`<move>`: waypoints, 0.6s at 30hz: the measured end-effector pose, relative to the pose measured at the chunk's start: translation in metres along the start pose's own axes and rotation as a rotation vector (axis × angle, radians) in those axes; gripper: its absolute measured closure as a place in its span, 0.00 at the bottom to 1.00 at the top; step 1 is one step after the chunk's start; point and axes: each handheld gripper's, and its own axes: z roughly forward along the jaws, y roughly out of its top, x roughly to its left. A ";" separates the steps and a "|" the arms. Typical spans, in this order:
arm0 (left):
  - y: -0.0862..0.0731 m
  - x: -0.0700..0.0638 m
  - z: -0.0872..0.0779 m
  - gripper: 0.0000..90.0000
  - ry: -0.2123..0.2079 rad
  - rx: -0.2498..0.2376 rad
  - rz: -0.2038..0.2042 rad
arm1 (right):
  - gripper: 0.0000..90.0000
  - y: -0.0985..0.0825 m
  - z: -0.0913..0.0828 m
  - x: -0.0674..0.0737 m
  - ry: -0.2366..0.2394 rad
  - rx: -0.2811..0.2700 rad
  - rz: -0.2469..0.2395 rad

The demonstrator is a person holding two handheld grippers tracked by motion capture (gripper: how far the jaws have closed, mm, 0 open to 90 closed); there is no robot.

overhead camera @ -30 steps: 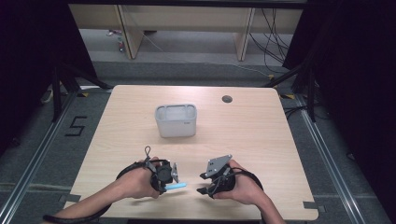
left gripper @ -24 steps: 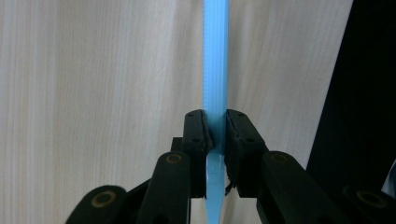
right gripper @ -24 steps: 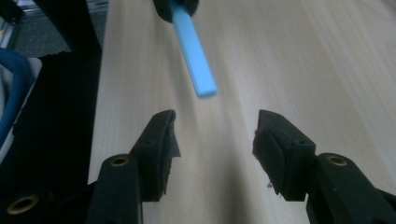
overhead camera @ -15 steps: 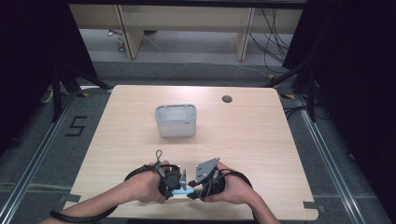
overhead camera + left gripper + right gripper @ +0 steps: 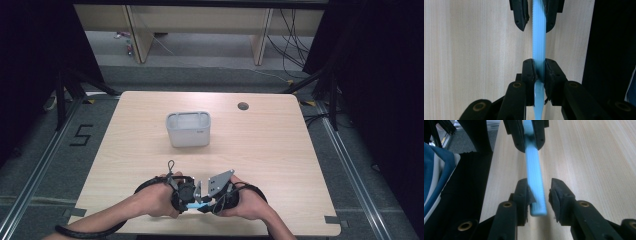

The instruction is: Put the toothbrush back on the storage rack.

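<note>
A flat, ribbed light-blue strip [image 5: 196, 205] [image 5: 539, 37] [image 5: 535, 175] hangs level just above the table's front edge, between both hands. My left gripper [image 5: 187, 196] [image 5: 539, 72] is shut on one end, its pads pressing both faces. Facing it, my right gripper [image 5: 210, 198] [image 5: 540, 192] has the strip's other end between its jaws. They have just been closing, and a gap still shows beside one pad. Each gripper view shows the other gripper at its top: the right gripper [image 5: 537, 15] and the left gripper [image 5: 529, 135].
A white open-topped container [image 5: 188, 128] stands in the middle of the wooden table [image 5: 280, 150]. A round cable hole [image 5: 243, 106] lies at the back right. The table's front edge runs close below both hands.
The two hands have come together at the front edge. My right gripper moved left onto the strip's free end and its jaws narrowed around it. The left kept its hold.
</note>
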 end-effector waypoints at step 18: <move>-0.002 0.002 0.000 0.86 0.013 -0.008 0.009 | 0.87 -0.001 0.002 0.002 0.022 -0.028 -0.006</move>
